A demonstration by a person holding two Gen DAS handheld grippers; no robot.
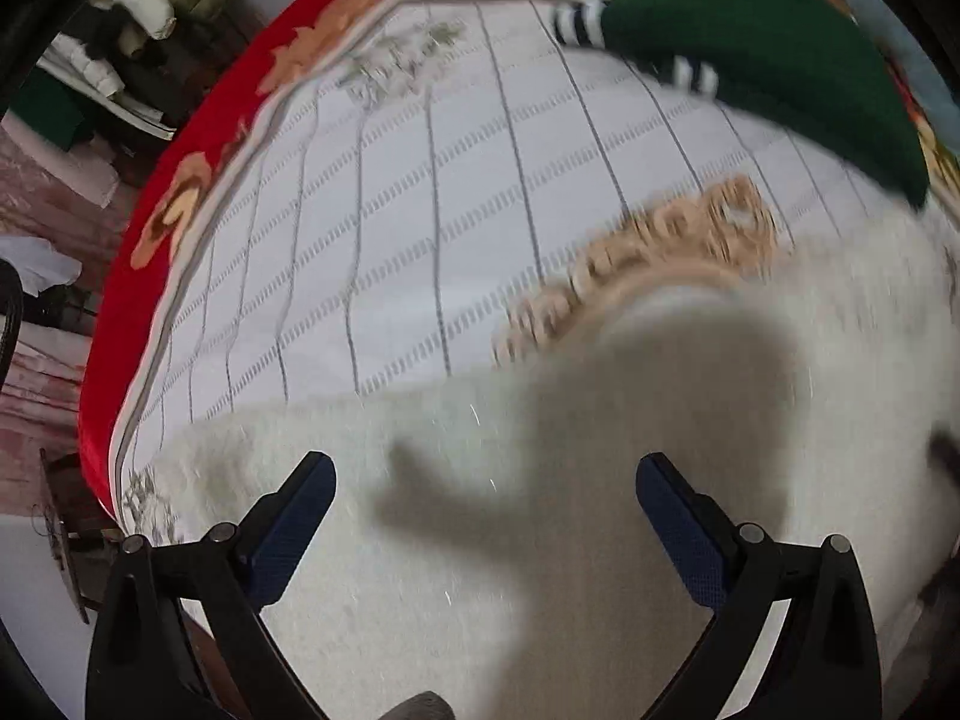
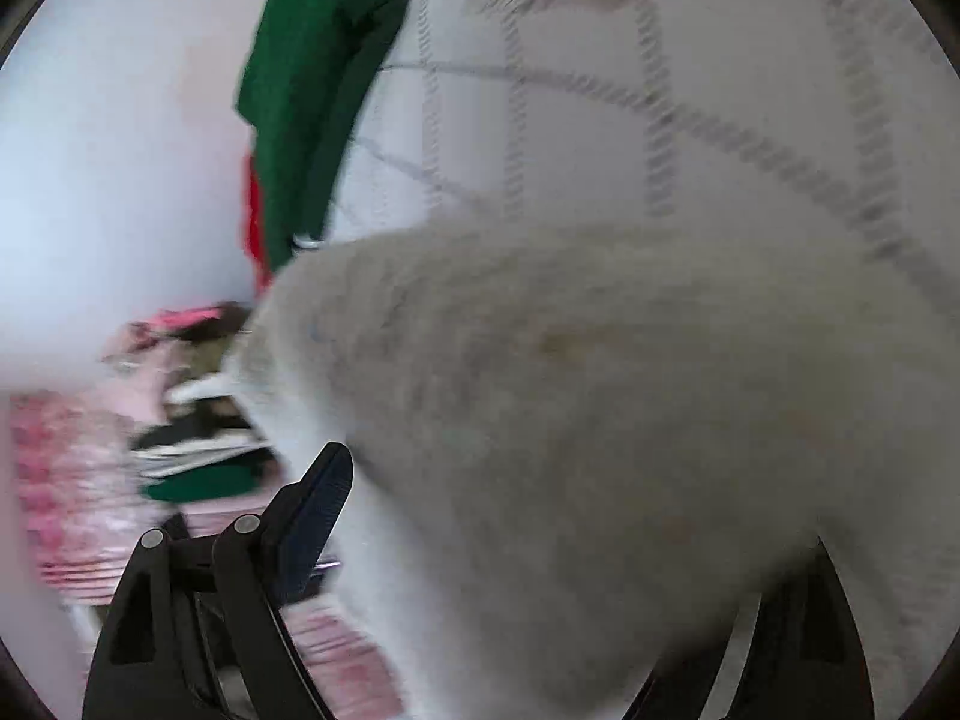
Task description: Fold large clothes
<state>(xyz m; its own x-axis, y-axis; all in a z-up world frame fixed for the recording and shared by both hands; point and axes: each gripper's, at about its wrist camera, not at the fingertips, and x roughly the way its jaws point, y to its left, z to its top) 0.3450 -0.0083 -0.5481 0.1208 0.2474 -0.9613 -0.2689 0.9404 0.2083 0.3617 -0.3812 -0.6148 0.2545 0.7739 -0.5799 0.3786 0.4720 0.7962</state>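
A fluffy white garment [image 1: 456,480] with a tan lace collar [image 1: 660,240] lies on the white striped bedsheet [image 1: 420,180]. My left gripper [image 1: 486,480] is open just above the garment and holds nothing; its shadow falls on the fabric. In the right wrist view the same white garment [image 2: 600,420] fills the lower right, blurred by motion, and drapes over my right gripper [image 2: 540,480]. Only the left finger [image 2: 318,498] shows; the right finger is hidden under the fabric, so its state is unclear.
A dark green sweater [image 1: 768,54] with striped cuffs lies at the far side of the bed; it also shows in the right wrist view [image 2: 306,96]. A red floral blanket [image 1: 198,168] rims the bed. Piled clothes [image 1: 126,42] sit beyond the bed edge.
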